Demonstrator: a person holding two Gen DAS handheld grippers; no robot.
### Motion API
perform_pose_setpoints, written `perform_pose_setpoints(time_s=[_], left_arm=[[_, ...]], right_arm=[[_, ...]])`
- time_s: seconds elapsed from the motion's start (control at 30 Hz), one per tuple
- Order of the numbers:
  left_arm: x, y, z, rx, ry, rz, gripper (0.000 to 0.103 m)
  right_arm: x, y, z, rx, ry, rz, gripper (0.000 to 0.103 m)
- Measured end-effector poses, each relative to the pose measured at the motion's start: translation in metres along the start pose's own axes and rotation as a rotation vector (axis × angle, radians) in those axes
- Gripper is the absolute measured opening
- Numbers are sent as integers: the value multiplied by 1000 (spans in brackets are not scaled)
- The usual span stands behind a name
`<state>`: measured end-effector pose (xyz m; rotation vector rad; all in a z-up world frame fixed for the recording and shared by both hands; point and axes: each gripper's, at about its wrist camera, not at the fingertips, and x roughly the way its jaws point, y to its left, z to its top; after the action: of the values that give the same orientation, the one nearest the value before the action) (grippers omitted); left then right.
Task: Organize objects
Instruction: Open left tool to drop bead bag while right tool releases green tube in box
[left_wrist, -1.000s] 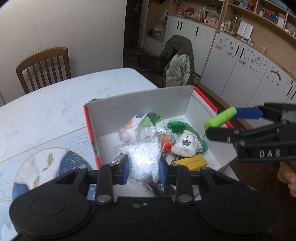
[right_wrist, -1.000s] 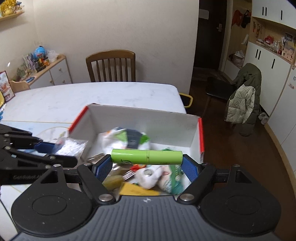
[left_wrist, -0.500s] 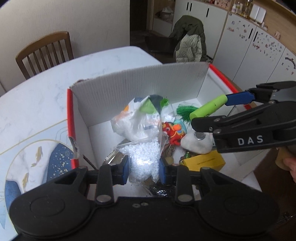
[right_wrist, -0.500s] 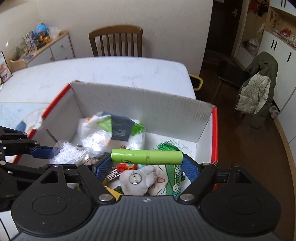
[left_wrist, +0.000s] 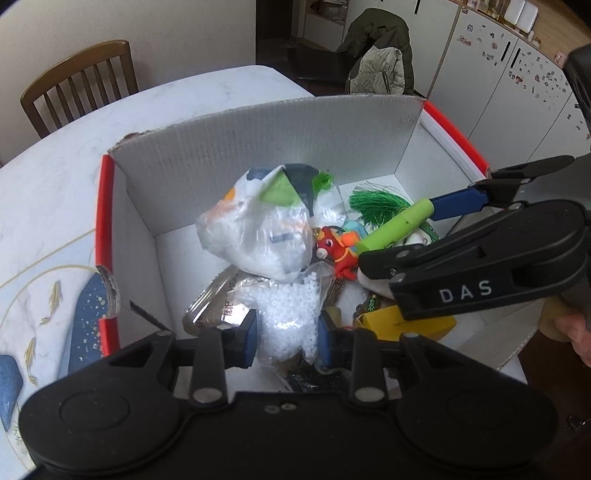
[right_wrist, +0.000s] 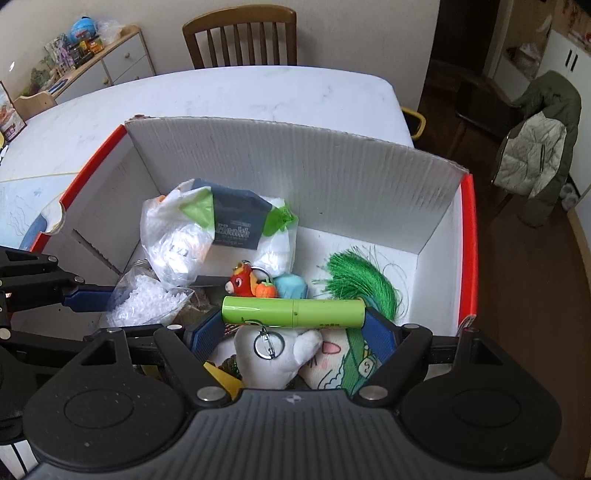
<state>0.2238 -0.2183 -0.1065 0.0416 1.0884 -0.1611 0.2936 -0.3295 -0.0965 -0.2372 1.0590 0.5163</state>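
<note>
Right gripper (right_wrist: 293, 314) is seen clamped endwise on a green tube (right_wrist: 293, 313), held level over the near right of the cardboard box (right_wrist: 295, 162), above a white plush (right_wrist: 277, 354). Left gripper (left_wrist: 286, 328) is closed on a clear bag of white beads (left_wrist: 286, 314), low at the near left. Rigid and smooth, the tube is judged light but liable to slip from an end grip; mid-body would be safer. Soft and shifting, the bag is best pinched at its neck, possibly gathered there.
</note>
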Motion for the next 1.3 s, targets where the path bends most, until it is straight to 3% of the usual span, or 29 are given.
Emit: perform_pose_setpoints(time_s=[0.47, 0.6, 0.7, 1.3], left_arm=[[8, 5, 4, -49, 34, -6, 34], [4, 6, 3, -50, 28, -8, 43], [-1, 6, 2, -50, 9, -6, 53], [-57, -2, -14, -30, -138, -18, 73]], right_arm=[[0, 1, 1, -29, -5, 23, 81], [-8, 0, -1, -43, -31, 40, 81], [-17, -1, -4, -40, -50, 54, 81], [-81, 9, -21, -35, -204, 97, 84]])
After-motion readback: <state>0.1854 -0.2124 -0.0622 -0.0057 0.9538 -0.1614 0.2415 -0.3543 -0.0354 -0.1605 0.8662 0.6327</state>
